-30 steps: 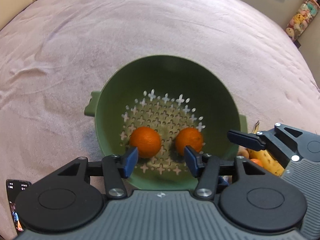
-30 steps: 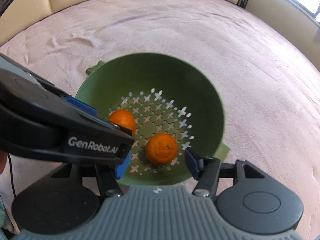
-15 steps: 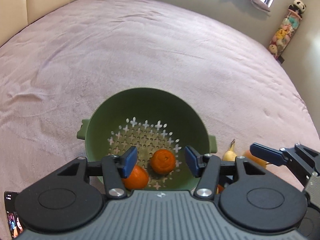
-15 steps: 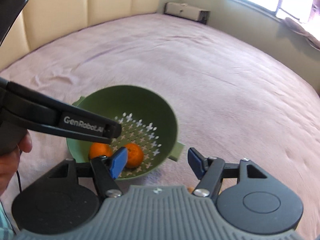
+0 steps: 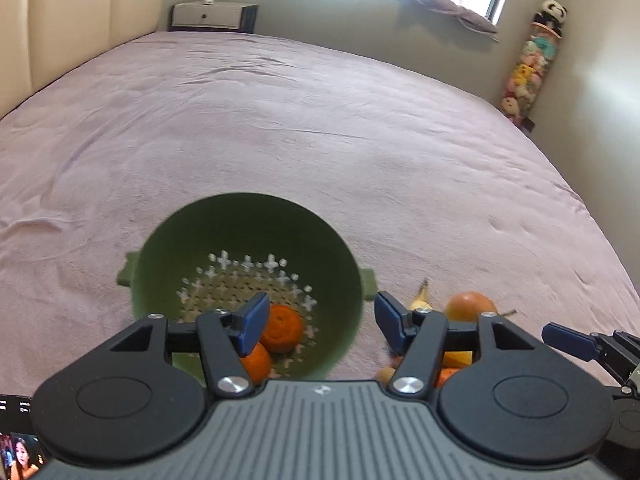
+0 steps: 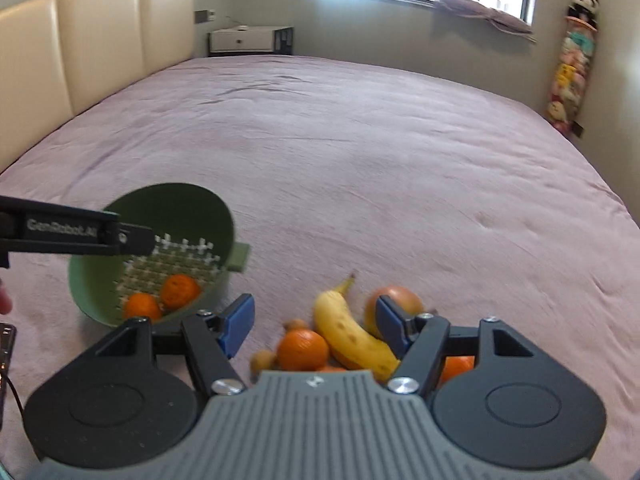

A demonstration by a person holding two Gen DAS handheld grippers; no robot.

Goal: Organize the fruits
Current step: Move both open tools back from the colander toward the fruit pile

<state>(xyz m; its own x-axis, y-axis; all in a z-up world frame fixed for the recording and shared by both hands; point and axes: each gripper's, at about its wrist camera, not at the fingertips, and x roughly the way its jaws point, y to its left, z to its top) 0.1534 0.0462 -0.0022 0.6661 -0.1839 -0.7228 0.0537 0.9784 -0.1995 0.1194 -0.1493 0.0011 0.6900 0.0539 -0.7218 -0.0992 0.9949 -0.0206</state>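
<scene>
Resting on the pink bed [image 6: 400, 168], the green colander [image 5: 248, 248] holds two oranges [image 6: 179, 290] touching each other near its low side. The left tool [image 5: 320, 322] hovers over its rim, fingers spread apart and empty. The right tool [image 6: 316, 324], likewise spread and empty, hangs above a loose pile: a banana [image 6: 352, 336], another orange [image 6: 303, 350] and a rounder pale fruit [image 6: 398, 298], beside the colander.

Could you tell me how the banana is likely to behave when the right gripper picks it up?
The banana is curved and leans on other fruit, so it may pivot. Its skin looks smooth and spotted, so probably soft and easily bruised.
</scene>
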